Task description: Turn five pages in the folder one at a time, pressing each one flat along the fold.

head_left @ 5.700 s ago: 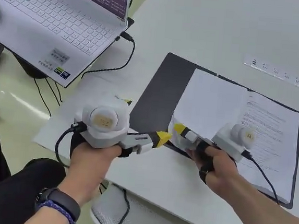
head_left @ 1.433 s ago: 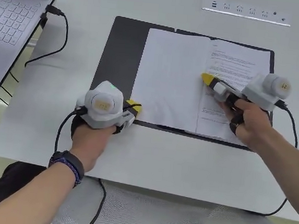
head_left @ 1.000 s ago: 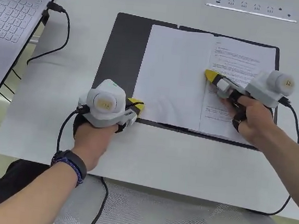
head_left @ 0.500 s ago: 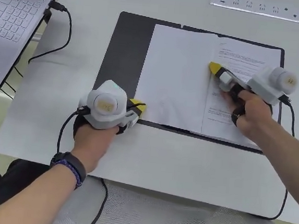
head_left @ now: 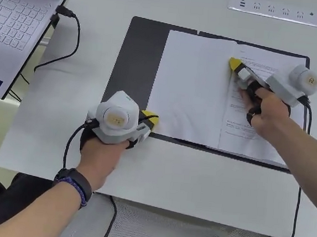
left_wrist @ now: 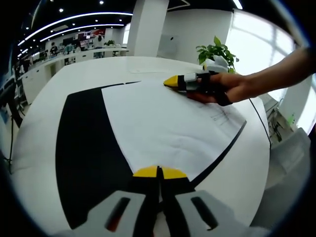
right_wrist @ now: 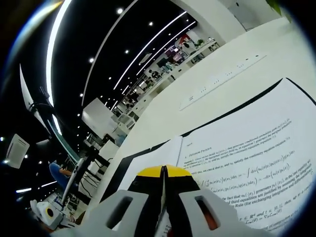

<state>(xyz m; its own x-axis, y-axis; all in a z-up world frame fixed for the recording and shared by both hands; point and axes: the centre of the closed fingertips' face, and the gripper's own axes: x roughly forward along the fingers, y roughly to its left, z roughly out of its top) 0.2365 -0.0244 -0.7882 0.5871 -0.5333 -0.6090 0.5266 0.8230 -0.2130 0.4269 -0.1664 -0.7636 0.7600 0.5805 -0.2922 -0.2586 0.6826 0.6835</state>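
Open folder (head_left: 136,66) lies flat on the white bench (head_left: 83,95), black inside cover showing on its left. A blank white page (head_left: 194,88) lies across the left half and a printed page (head_left: 260,127) on the right, with the fold running between them. The right hand-held gripper (head_left: 233,64) has its jaws closed together with nothing between them. Its yellow tips are down on the paper right at the fold, near the top of the sheet. Its own view shows them sitting where the blank sheet meets the printed text. The left hand-held gripper (head_left: 149,119) also has its jaws pinched shut and empty, tips at the near-left corner of the blank white page, just at the folder's front edge. In the left gripper view they meet the sheet's lower edge — can't tell whether they press on it. There's a dark watch (head_left: 71,176) on the wrist behind it. A laptop (head_left: 15,11) sits at the far left with a black cable (head_left: 71,39) plugged into its side. A white power strip (head_left: 279,11) lies beyond the folder.
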